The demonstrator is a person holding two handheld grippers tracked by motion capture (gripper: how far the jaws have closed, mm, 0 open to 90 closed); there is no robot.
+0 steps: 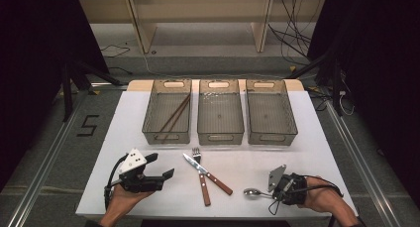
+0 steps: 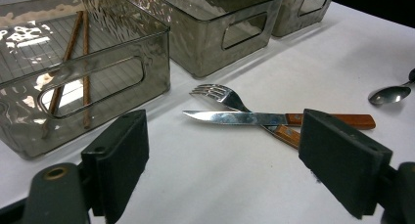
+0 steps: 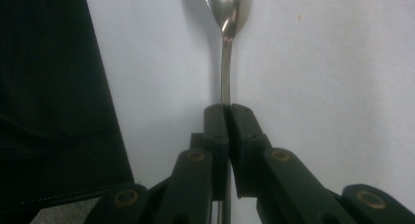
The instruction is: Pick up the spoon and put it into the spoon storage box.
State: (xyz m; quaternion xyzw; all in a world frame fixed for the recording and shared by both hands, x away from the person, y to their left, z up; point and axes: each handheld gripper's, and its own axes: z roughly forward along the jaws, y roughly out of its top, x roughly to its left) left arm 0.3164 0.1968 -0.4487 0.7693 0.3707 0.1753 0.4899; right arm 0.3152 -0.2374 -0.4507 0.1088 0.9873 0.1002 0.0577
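A steel spoon (image 1: 251,192) lies on the white table (image 1: 307,152) near the front right, bowl pointing left. My right gripper (image 1: 274,195) is shut on its handle; in the right gripper view the pads (image 3: 215,123) press together on the thin handle, with the spoon (image 3: 226,18) bowl beyond them. At the front left my left gripper (image 1: 161,166) is held open and holds nothing. A wooden-handled knife (image 1: 218,182) and fork (image 1: 204,192) lie crossed in the middle. The left gripper view has them ahead of the open left gripper (image 2: 222,150): knife (image 2: 235,118) over fork (image 2: 218,93).
Three clear grey bins stand in a row at the back: left bin (image 1: 148,115) with two brown chopsticks (image 1: 176,113), middle bin (image 1: 220,135) and right bin (image 1: 272,136) with nothing seen inside. The table's front edge lies just under both hands.
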